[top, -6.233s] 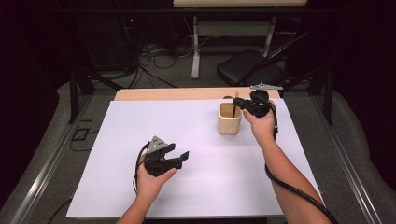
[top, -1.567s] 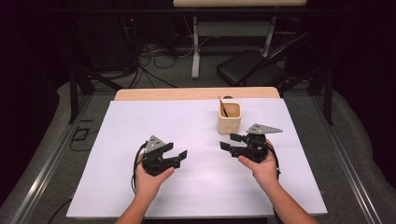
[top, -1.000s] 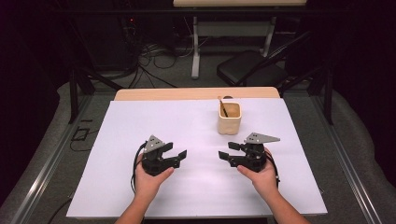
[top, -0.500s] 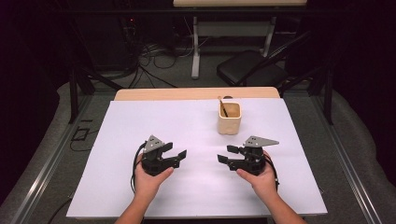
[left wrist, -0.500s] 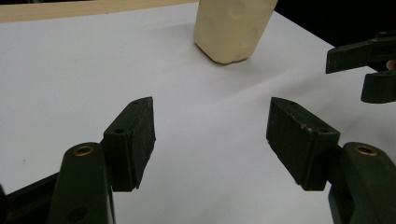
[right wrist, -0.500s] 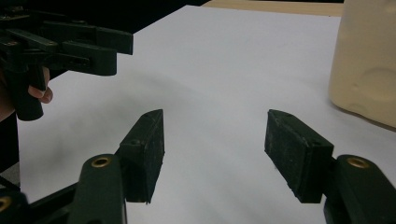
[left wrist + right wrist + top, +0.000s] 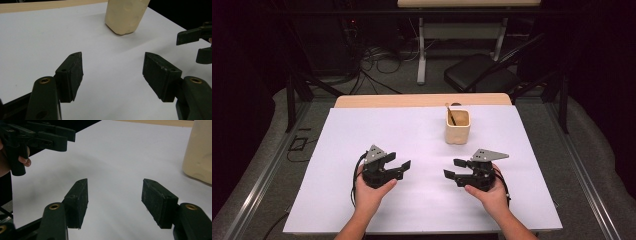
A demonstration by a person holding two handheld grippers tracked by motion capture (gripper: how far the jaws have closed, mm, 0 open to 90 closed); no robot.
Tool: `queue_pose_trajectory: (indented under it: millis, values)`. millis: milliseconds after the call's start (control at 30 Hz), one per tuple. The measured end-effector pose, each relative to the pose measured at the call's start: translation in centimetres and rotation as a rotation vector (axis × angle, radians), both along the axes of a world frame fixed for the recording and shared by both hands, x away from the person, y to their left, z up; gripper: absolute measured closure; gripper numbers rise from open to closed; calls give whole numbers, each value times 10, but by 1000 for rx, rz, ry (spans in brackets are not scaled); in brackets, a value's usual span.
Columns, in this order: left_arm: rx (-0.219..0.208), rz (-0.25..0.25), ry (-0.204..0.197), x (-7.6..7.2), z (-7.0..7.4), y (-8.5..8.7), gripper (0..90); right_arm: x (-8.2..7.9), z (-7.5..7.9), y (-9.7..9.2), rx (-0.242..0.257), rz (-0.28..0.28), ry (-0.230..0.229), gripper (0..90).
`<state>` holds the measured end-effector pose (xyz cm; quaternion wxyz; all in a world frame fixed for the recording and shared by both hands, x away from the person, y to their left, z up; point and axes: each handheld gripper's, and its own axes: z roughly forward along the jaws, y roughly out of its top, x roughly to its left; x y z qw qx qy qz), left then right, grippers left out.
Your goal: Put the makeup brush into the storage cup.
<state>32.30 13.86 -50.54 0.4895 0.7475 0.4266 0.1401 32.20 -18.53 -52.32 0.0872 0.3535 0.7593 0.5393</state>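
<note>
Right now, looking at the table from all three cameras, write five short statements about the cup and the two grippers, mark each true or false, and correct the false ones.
1. The cup stands upright on the white table cover. True.
2. The right gripper is shut on the cup. False: its jaws are open, with nothing between them.
3. A thin stick leans inside the cup. True.
4. The left gripper holds the stick. False: its jaws are open, with nothing between them.
5. The cup lies nearer the left gripper. False: it is nearer the right.
</note>
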Motion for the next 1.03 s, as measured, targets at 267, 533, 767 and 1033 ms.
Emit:
queue_pose_trajectory:
  millis: [267,533,767,1033]
  values:
    - [5,-2,-1,0,-1,0,325,-2,-4,3,-13,14,-1,380]
    - [5,1,0,0,-1,1,325,-3,-9,7,-20,31,9,381]
    - [5,4,-1,0,-1,2,325,-3,-12,9,-28,43,26,381]
    - [5,5,-3,1,0,2,325,-3,-14,11,-34,51,36,381]
